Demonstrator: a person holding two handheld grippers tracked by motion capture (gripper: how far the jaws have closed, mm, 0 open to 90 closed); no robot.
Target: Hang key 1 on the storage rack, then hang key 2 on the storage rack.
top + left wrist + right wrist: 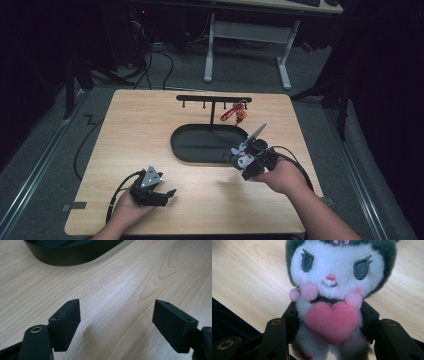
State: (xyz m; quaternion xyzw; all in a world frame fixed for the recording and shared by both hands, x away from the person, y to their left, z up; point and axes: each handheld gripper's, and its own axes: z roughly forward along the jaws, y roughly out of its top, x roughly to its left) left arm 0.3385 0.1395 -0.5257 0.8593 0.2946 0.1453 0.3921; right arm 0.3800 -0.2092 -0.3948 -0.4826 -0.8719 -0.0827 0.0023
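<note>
Two tools differ: the right tool point(329, 332) clamps the plush doll point(334, 282) by its body, presumably for the hook stand point(214, 100) at twelve o'clock; the left tool point(116, 325) rests open on the worktop point(125, 285).

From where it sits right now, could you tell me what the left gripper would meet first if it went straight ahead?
Probably bare table, then the wall of the black oval tray. The left gripper stands open with nothing between its jaws; whether it would skim or hit the wood first is unclear.

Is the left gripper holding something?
No, the left gripper is open, and between its jaws lies bare table.
</note>
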